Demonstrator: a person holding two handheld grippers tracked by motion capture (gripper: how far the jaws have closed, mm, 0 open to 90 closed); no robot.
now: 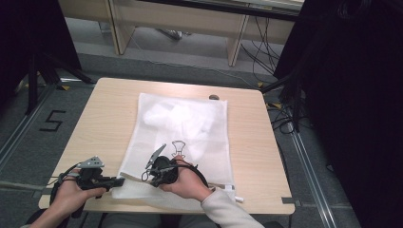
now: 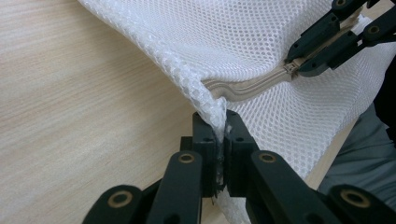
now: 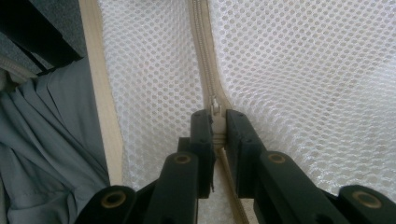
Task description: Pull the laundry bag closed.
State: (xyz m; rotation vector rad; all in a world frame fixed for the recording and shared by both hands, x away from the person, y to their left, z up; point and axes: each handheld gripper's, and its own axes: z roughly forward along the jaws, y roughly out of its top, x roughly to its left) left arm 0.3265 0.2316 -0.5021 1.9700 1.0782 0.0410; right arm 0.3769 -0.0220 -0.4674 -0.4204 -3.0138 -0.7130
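Pinching the mesh bag's (image 1: 183,137) corner tight, my left tool (image 2: 220,140) keeps it steady while my right tool (image 3: 217,135) squeezes the zipper (image 3: 205,60).

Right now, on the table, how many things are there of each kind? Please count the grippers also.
White mesh bag with something white inside: 1
Handheld grippers: 2, the left gripper shut on the bag's corner, the right gripper shut on the zipper pull
Small dark object at the far edge, too small to identify: 1
Total: 4
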